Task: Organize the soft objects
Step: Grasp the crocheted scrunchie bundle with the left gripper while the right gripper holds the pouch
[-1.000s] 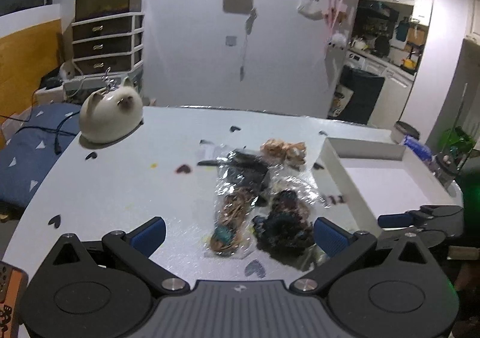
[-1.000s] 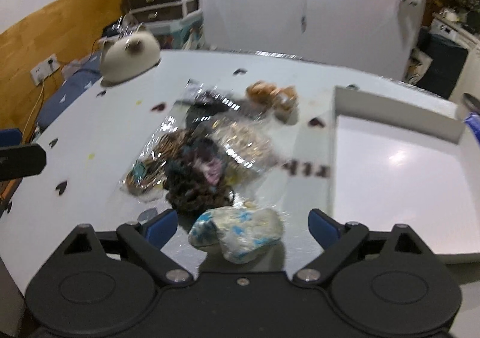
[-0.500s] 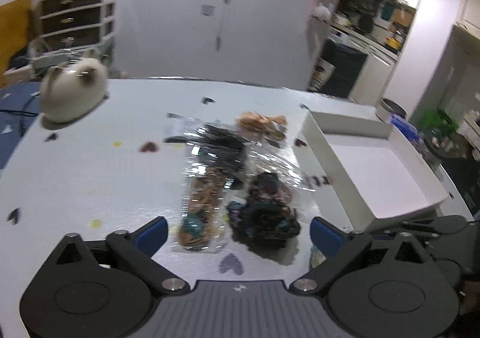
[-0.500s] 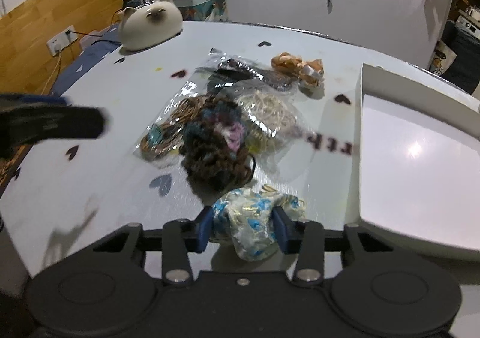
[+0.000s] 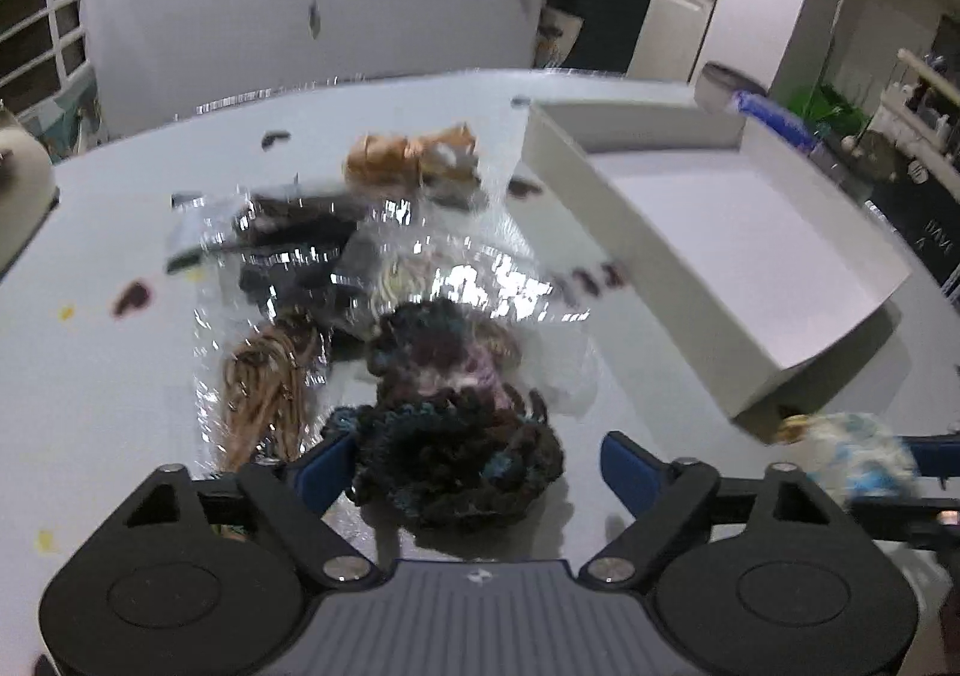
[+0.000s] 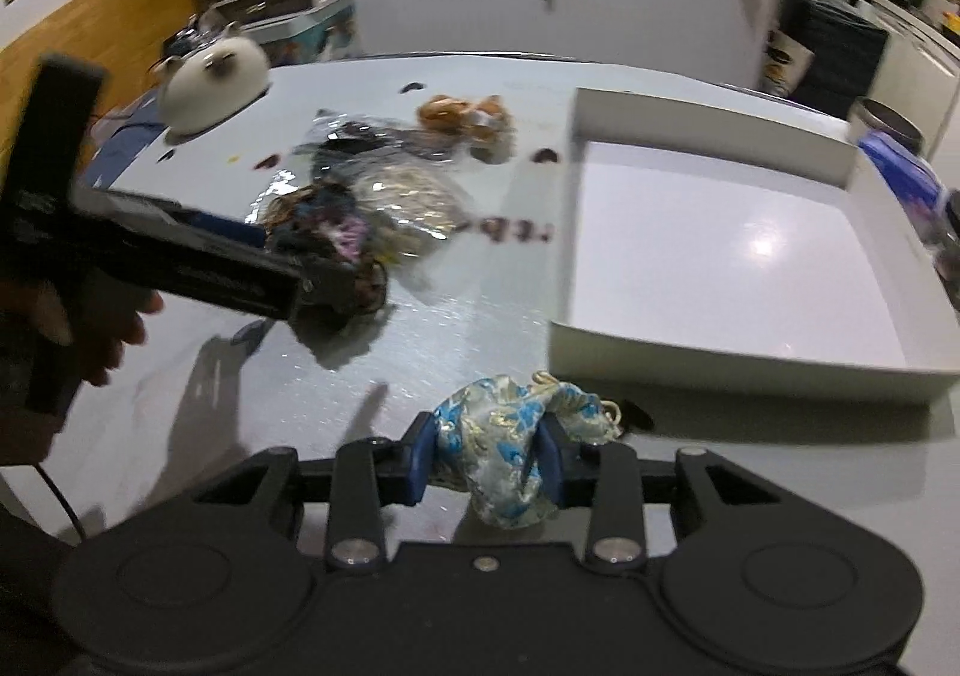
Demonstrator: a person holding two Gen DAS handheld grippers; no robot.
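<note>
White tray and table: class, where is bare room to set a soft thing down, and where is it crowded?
The white tray is bare inside. The table is free between the tray's near wall and the dark scrunchie. Crowded: the plastic bags heaped left of the tray.

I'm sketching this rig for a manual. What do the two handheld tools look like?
Both match: the left tool and right tool have black linkage arms, silver pivot bolts, blue finger pads and round black side housings. The left has a ribbed grey centre panel. A dark cable trails at the lower left.
</note>
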